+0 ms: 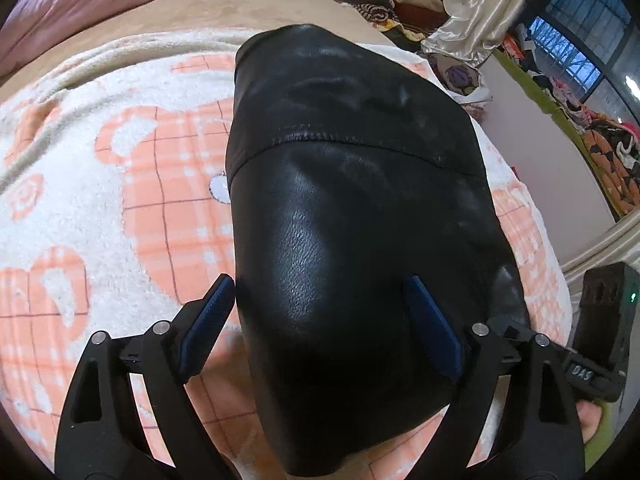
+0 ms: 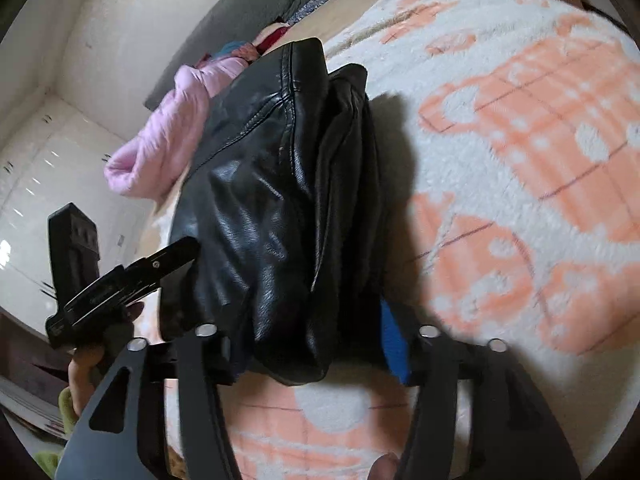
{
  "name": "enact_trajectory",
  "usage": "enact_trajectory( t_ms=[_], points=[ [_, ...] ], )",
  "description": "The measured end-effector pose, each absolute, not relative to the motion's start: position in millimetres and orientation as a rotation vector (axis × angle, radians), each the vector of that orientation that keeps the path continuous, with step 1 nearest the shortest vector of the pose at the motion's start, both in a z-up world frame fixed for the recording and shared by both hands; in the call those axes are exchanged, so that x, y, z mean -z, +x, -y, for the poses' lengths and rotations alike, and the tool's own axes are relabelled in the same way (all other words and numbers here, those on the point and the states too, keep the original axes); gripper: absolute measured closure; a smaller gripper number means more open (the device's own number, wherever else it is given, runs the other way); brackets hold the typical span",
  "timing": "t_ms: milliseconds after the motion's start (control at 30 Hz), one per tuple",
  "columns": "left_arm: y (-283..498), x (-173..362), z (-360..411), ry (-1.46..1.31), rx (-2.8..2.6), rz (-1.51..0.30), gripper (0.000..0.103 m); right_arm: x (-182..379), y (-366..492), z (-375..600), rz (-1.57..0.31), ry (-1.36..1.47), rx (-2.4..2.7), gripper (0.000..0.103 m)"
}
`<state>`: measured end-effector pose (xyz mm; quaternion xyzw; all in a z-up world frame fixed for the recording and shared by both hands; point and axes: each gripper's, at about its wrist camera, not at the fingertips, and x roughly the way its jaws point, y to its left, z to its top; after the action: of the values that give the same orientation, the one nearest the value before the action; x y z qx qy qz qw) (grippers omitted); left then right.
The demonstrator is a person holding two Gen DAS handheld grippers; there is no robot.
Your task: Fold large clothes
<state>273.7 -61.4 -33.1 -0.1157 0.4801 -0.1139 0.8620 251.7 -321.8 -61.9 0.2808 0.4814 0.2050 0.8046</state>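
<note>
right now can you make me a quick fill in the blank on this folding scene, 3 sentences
1. The folded jacket is made of black ____.
2. The left gripper has its jaws ____ around the jacket's near end.
3. The jacket lies on a white and ____ blanket.

Missing words: leather; open; orange
</note>
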Motion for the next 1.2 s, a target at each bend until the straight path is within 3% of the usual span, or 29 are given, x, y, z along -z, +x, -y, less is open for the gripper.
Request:
enact_trajectory(
  t_ms=[33, 200, 367, 533, 667, 700, 733, 800, 833, 900, 1200],
  points=[
    [273, 34, 62, -0.234, 0.236, -1.001, 0.022, 61, 253, 322, -1.043, 0.588, -0.427, 0.020],
    [269, 36, 58, -0.250, 0.239, -0.994, 0.022, 24, 252, 332, -0.907, 0.554, -0.429, 0.013],
    [265, 37, 59, -0.239, 0.231, -0.985, 0.022, -12, 287, 331, -0.818, 0.485, -0.379, 0.012],
    [262, 36, 63, -0.230, 0.223, -0.983, 0.022, -9, 340, 318, -0.833, 0.493, -0.379, 0.029],
    [257, 36, 64, -0.218, 0.224, -0.981, 0.022, 6, 375, 303, -0.877, 0.449, -0.344, 0.034],
    [256, 36, 63, -0.217, 0.225, -0.979, 0.022, 13, 383, 299, -0.902, 0.440, -0.346, 0.040],
    [256, 37, 63, -0.219, 0.226, -0.977, 0.022, 17, 388, 297, -0.912, 0.434, -0.340, 0.054],
    [256, 35, 62, -0.231, 0.226, -0.979, 0.021, 21, 391, 294, -0.908, 0.415, -0.360, 0.066],
    [256, 32, 62, -0.229, 0.209, -0.967, 0.018, 20, 390, 293, -0.889, 0.401, -0.374, 0.081],
    [254, 28, 64, -0.209, 0.193, -0.930, 0.018, 14, 387, 295, -0.840, 0.424, -0.430, 0.089],
    [258, 43, 64, -0.253, 0.219, -0.948, 0.015, -1, 387, 327, -0.743, 0.666, -0.598, 0.093]
  ],
)
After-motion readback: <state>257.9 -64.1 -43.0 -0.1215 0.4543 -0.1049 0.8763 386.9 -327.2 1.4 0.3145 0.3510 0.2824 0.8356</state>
